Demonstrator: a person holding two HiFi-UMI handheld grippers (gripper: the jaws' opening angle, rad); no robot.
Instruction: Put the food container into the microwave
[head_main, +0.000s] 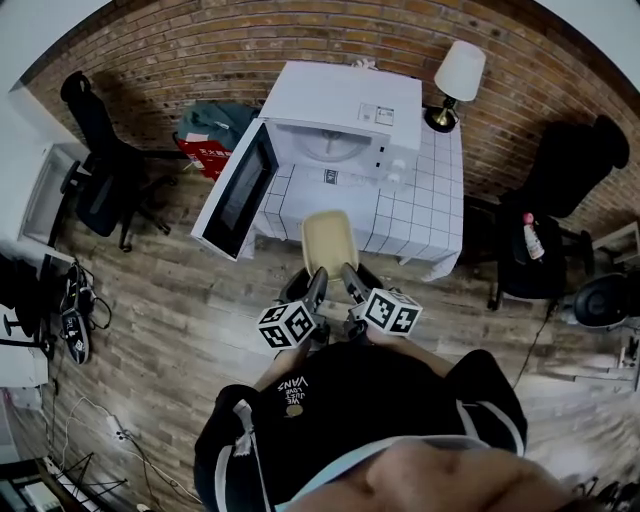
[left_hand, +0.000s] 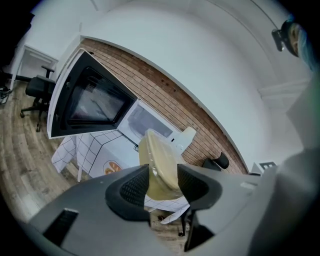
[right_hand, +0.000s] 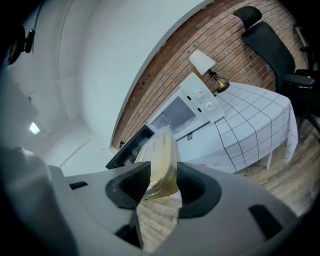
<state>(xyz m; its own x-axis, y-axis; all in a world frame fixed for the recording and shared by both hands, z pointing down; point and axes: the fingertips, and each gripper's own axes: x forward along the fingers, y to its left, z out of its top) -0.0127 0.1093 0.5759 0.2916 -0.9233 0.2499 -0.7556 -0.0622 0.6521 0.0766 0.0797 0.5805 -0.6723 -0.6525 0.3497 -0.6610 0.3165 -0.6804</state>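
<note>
Gripping the food container (head_main: 329, 240) by its near end, left tongs (head_main: 317, 283) and right tongs (head_main: 349, 281) aim its long axis at the open microwave (head_main: 345, 140) ahead.

The person wears a black top (head_main: 370, 400) with pale piping, low in the head view; its left sleeve (head_main: 292, 384) bears white lettering. The left gripper (head_main: 316, 284) and right gripper (head_main: 350, 281) are dark grey with ribbed pads (left_hand: 134, 189), each carrying a white cube (head_main: 288, 325) of black square markers.
</note>
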